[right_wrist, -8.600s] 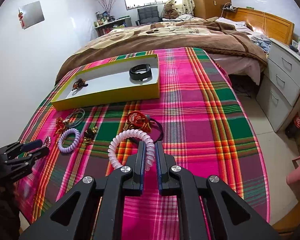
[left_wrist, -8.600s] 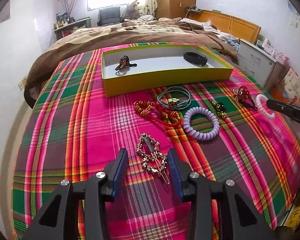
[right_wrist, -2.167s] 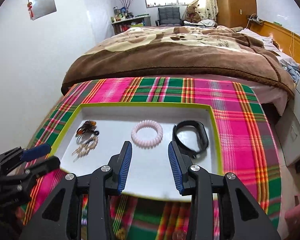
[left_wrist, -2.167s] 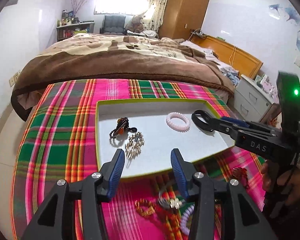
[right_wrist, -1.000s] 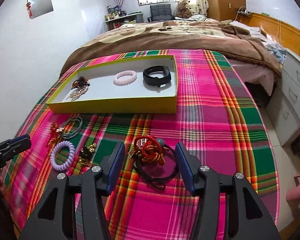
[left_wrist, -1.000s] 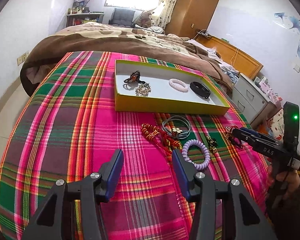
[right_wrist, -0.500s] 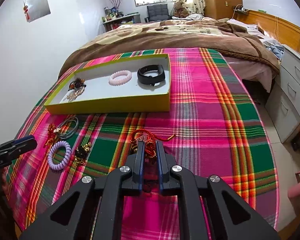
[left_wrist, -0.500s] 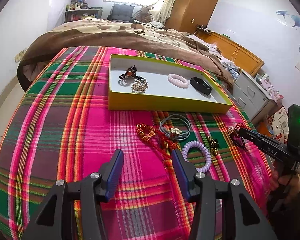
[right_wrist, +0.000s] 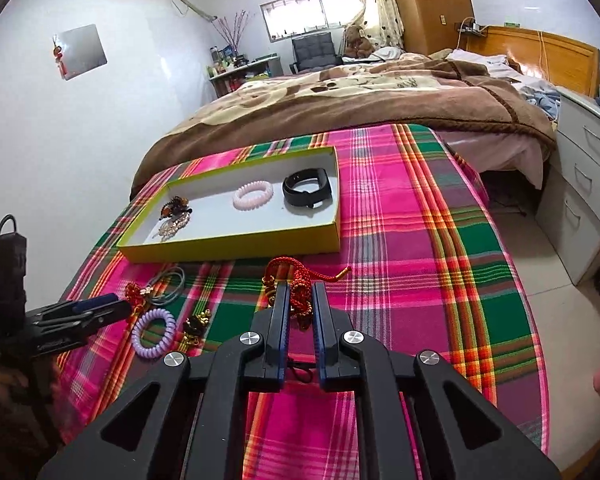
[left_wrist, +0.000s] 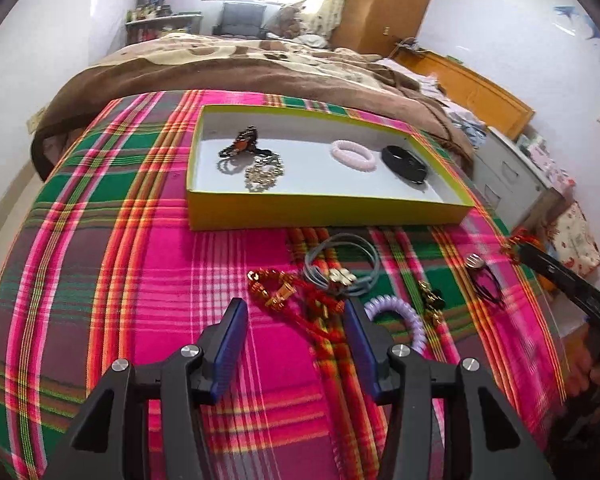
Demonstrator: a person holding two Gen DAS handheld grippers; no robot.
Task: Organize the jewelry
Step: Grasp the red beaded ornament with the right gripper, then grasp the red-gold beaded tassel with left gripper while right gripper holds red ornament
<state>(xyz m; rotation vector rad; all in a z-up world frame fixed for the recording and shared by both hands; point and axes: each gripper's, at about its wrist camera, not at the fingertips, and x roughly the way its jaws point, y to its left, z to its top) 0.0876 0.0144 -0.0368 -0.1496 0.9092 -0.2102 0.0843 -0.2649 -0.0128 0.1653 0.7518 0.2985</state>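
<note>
Red cord bracelet (right_wrist: 299, 289), one, clamped between the closed fingers (right_wrist: 281, 312) of the right gripper (right_wrist: 299, 300); lifted off the plaid cloth (right_wrist: 420, 264), near the front wall of the yellow tray (right_wrist: 236, 246). A black loop hangs below the fingers, possibly part of the same piece; the view is too poor to say.

Left gripper (left_wrist: 296, 330): fingers wide apart, empty, hovering over a second red cord bracelet (left_wrist: 288, 292) lying on the cloth.

Handling note: keep the squeeze firm on the knot, carry high enough for the dangling ends to clear the tray wall, release over bare floor between the pieces already placed.

Count, in tray, four: one butterfly clip (left_wrist: 239, 145), one gold clip (left_wrist: 265, 172), one pink coil band (left_wrist: 353, 155), one black wristband (left_wrist: 404, 162).

Count, on cloth, four: the second red bracelet, one grey cord bracelet (left_wrist: 342, 266), one lilac coil band (left_wrist: 396, 318), one small gold-and-black piece (left_wrist: 430, 298).
</note>
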